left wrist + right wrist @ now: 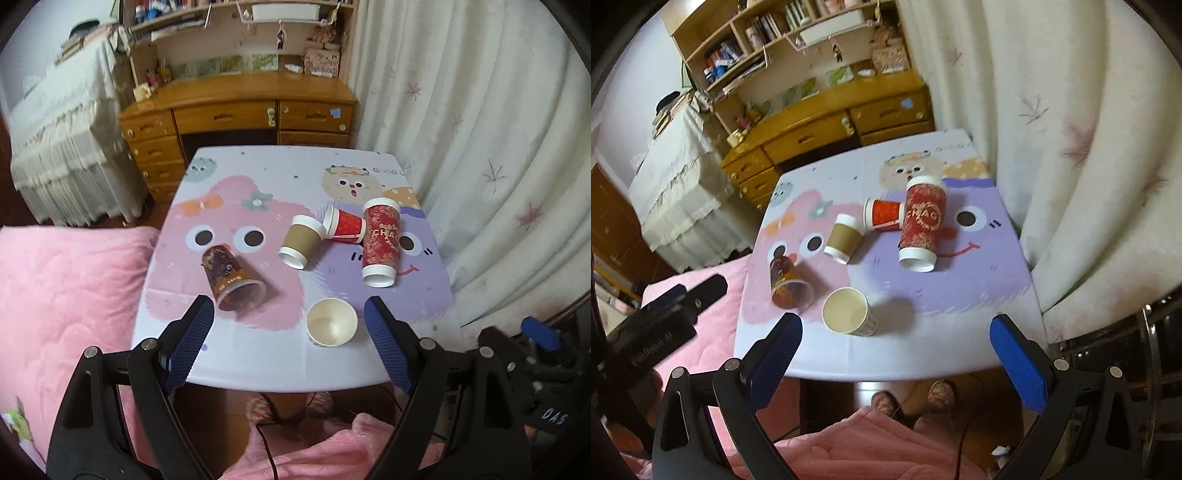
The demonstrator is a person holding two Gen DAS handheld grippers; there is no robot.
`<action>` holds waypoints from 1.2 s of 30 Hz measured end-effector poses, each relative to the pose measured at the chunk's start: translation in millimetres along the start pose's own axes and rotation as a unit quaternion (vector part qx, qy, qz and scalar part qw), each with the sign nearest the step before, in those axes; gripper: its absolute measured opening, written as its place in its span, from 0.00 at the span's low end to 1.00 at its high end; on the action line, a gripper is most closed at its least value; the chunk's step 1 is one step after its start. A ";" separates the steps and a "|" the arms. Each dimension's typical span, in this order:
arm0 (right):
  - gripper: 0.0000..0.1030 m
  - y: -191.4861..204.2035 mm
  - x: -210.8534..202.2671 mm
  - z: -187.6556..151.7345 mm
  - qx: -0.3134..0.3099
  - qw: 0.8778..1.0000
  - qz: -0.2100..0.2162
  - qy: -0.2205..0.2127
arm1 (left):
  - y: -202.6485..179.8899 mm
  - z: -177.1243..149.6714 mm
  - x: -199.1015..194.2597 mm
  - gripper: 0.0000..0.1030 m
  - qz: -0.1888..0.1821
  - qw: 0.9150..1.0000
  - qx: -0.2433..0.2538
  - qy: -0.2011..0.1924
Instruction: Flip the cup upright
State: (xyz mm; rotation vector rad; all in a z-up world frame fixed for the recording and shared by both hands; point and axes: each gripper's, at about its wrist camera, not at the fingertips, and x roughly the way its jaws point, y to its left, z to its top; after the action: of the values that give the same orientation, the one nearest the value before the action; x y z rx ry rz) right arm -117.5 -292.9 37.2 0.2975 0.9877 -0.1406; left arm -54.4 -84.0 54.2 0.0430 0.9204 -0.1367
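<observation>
Several paper cups are on a small cartoon-print table (258, 354) (923, 343). A white cup (331, 327) (849, 311) stands upright near the front edge. A dark patterned cup (232, 277) (785, 280), a brown cup (301, 241) (843, 238), a small red cup (345, 225) (884, 215) and a tall red cup (380, 246) (922, 223) lie on their sides. My left gripper (290, 314) is open and empty, above the front edge. My right gripper (895, 332) is open and empty, above the front edge; its body also shows in the left wrist view (535, 350).
A pink blanket (62, 306) covers a bed left of the table. White curtains (480, 147) hang close on the right. A wooden desk (240, 110) with shelves stands behind the table. The person's pink-clad legs and slippers (912, 400) are under the front edge.
</observation>
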 end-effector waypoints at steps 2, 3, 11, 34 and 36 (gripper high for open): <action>1.00 3.1 -7.8 -5.3 0.004 1.000 -0.004 -0.010 | 0.5 -5.9 -5.5 0.79 0.004 1.000 0.006 -0.010; 1.00 4.7 -10.5 -8.5 0.005 1.000 -0.006 -0.013 | 0.4 -8.5 -8.3 0.79 0.010 1.000 0.010 -0.014; 1.00 25.3 -18.5 -24.8 0.004 0.999 -0.013 -0.029 | -6.0 -17.4 -22.5 0.80 0.034 0.997 0.062 -0.036; 1.00 55.9 -13.9 -15.5 -0.036 0.997 -0.049 -0.049 | 31.3 -11.7 1.4 1.00 -0.011 1.000 -0.010 -0.003; 1.00 56.6 -14.1 -14.2 -0.041 0.997 -0.047 -0.051 | 32.9 -10.8 4.0 1.00 -0.013 1.000 -0.018 -0.002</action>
State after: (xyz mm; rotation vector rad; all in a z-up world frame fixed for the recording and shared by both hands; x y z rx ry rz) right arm -122.4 -234.9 52.1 0.1666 0.9046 -0.1985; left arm -56.1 -50.8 43.7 -0.0022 0.9203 -0.1450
